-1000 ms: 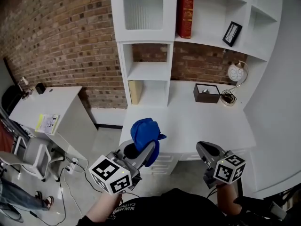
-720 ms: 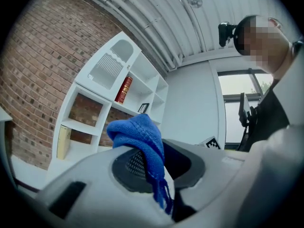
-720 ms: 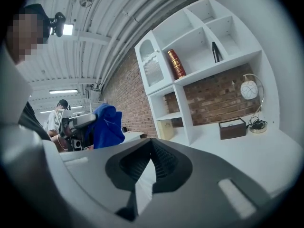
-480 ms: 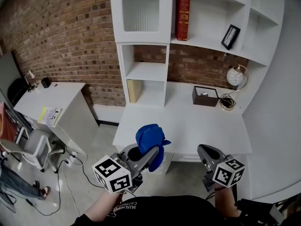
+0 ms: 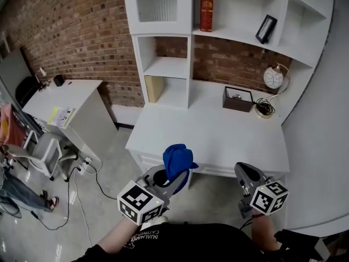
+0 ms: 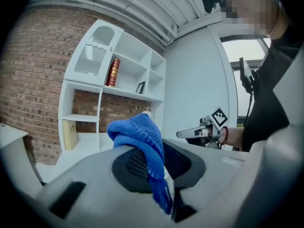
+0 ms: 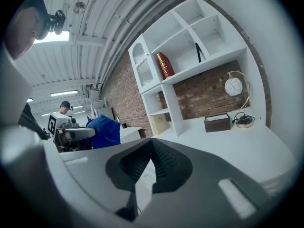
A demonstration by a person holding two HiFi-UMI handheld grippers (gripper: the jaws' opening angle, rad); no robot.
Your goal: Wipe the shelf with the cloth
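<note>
A blue cloth [image 5: 177,160] bulges up out of my left gripper [image 5: 175,174], which is shut on it just in front of the white desk's front edge. In the left gripper view the cloth [image 6: 140,137] drapes over the jaws, with a tail pinched between them. The white shelf unit [image 5: 163,67] stands at the back of the desk, well beyond both grippers. My right gripper [image 5: 245,171] hovers at the desk's front right, shut with nothing in it [image 7: 152,148]. From the right gripper view the cloth [image 7: 105,132] shows off to the left.
The desk top [image 5: 218,132] carries a brown box [image 5: 238,99] and a globe lamp [image 5: 273,79] with its cord. A red book [image 5: 206,4] and a picture frame [image 5: 266,28] stand on upper shelves. A grey side desk [image 5: 65,100] and chair [image 5: 46,157] are left.
The view has drawn back from the desk, so shelf and desk sit higher in frame. The left gripper, still holding the cloth, has shifted slightly right. The right gripper keeps its pose.
</note>
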